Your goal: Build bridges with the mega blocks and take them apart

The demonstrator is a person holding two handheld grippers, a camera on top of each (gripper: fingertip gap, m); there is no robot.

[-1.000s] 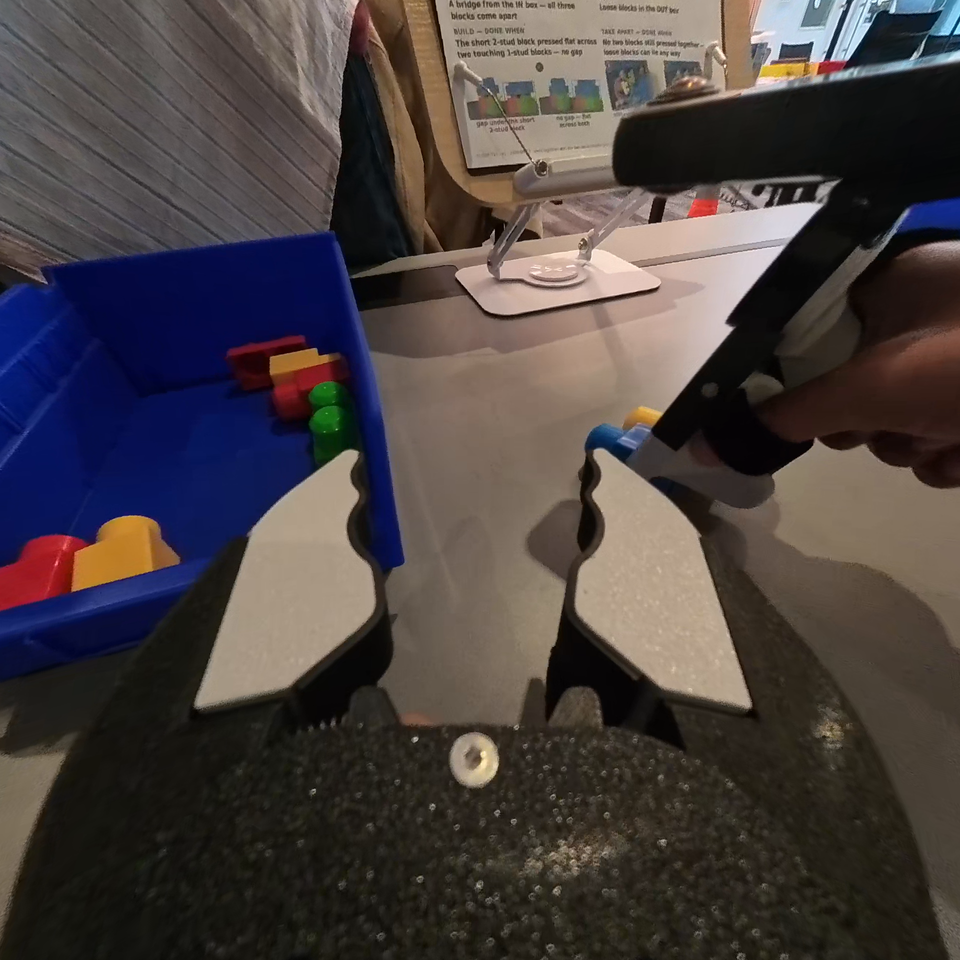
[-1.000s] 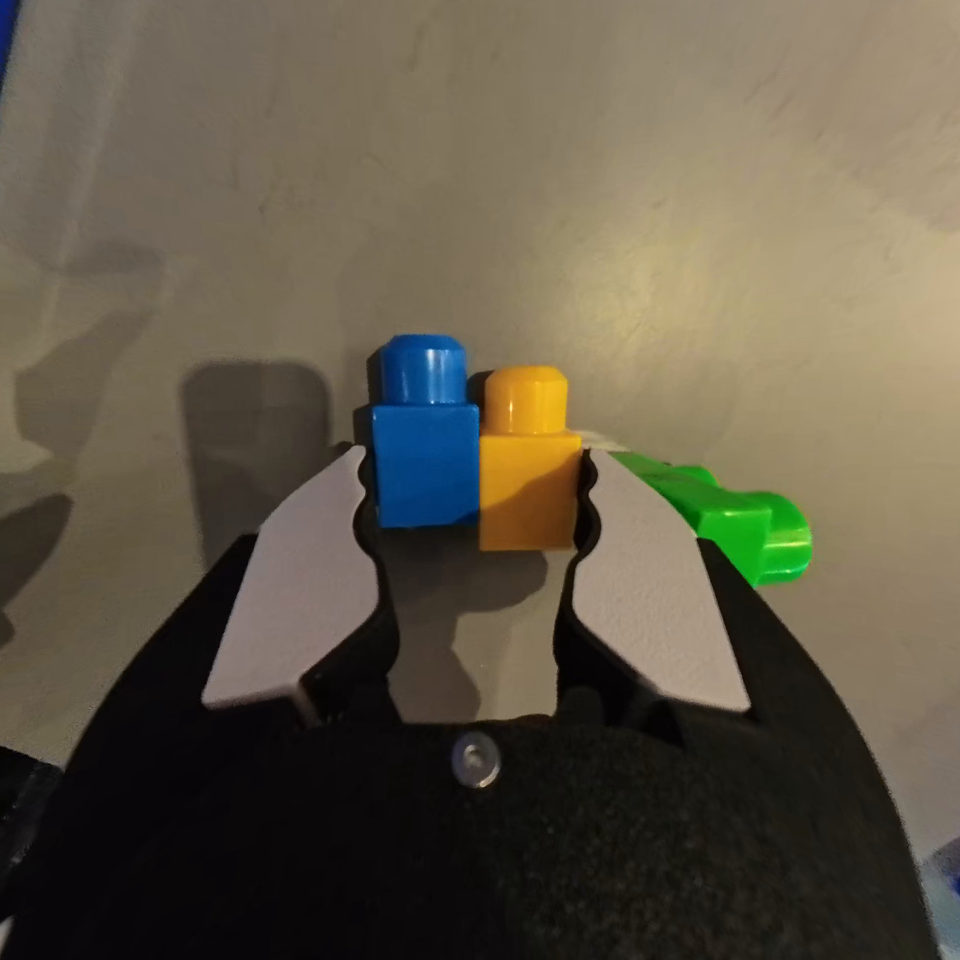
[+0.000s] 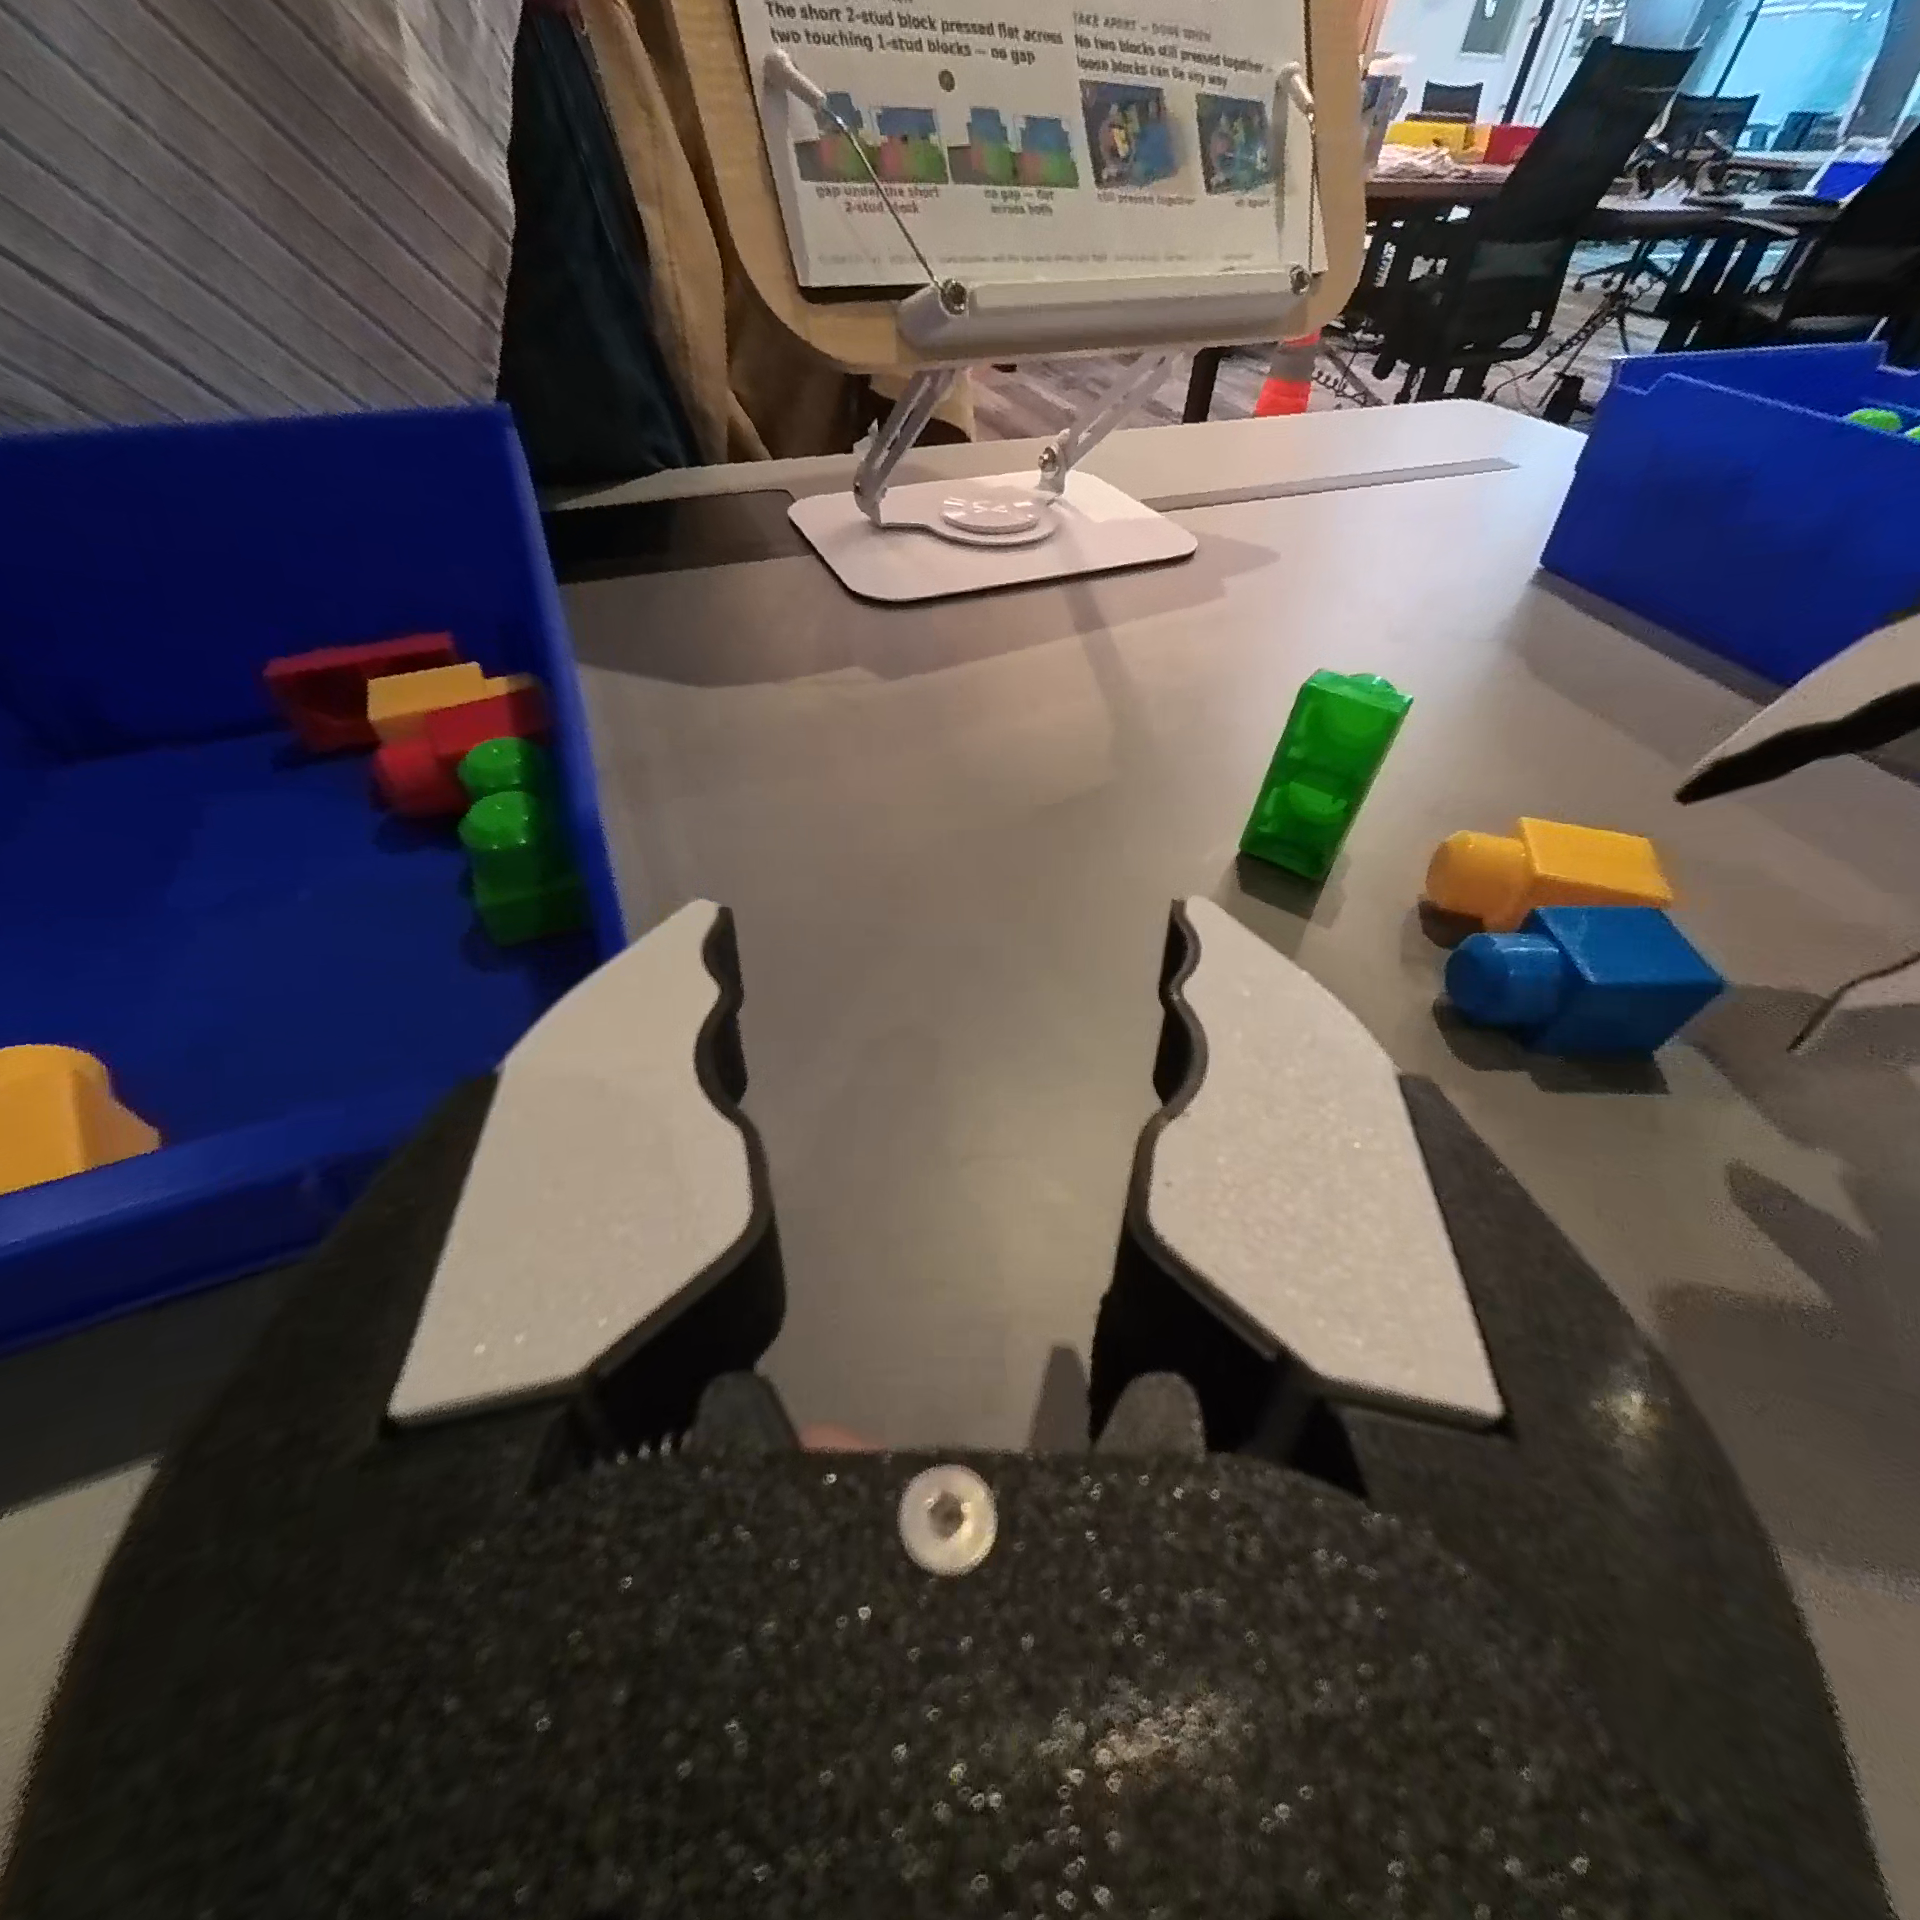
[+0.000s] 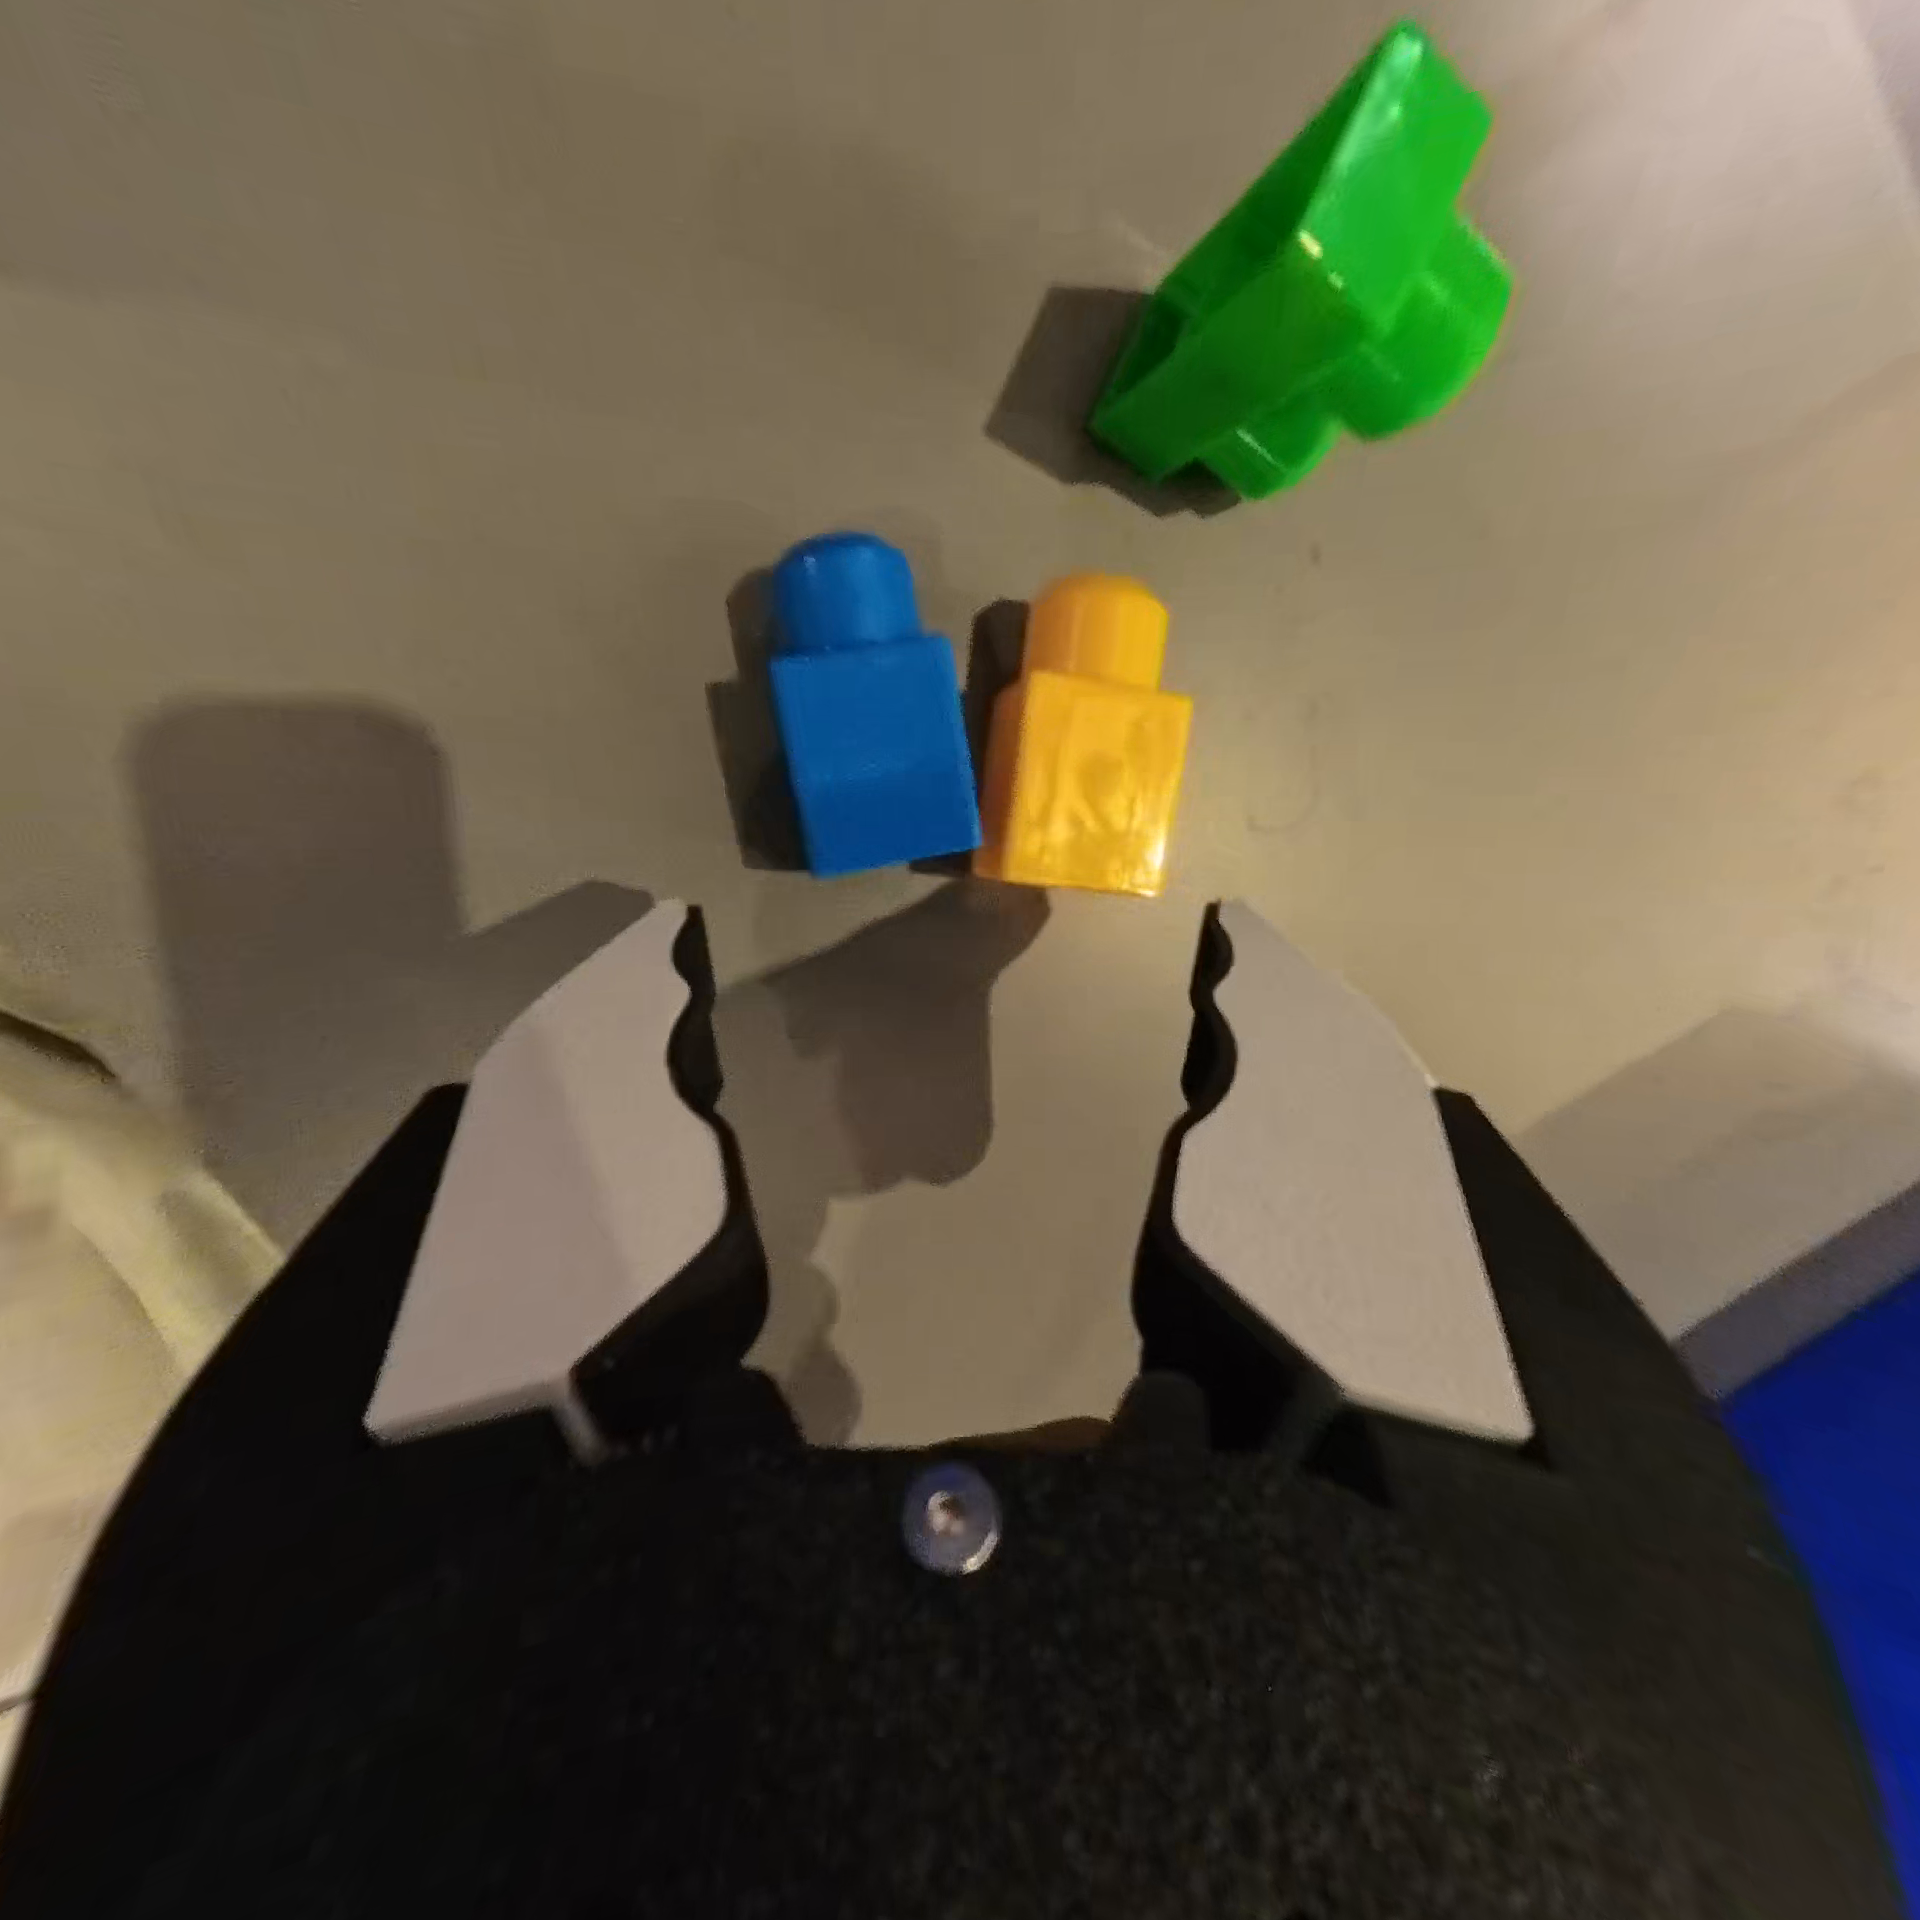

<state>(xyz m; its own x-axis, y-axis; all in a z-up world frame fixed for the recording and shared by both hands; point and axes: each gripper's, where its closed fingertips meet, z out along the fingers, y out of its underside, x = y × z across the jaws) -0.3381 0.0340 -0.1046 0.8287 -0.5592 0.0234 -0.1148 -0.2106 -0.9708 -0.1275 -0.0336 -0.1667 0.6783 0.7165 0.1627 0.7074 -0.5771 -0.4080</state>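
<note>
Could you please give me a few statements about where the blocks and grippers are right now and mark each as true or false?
1. The right gripper is shut on the blue block. False: its jaws stand open and empty, short of the block.
2. The blue block and the yellow block lie side by side on the table, studs pointing the same way. True.
3. The green block is pressed onto the blue and yellow blocks. False: it lies apart from them on the table.
4. The left gripper is open and holds nothing. True.
5. The blue bin on the left is empty. False: it holds red, yellow and green blocks.
</note>
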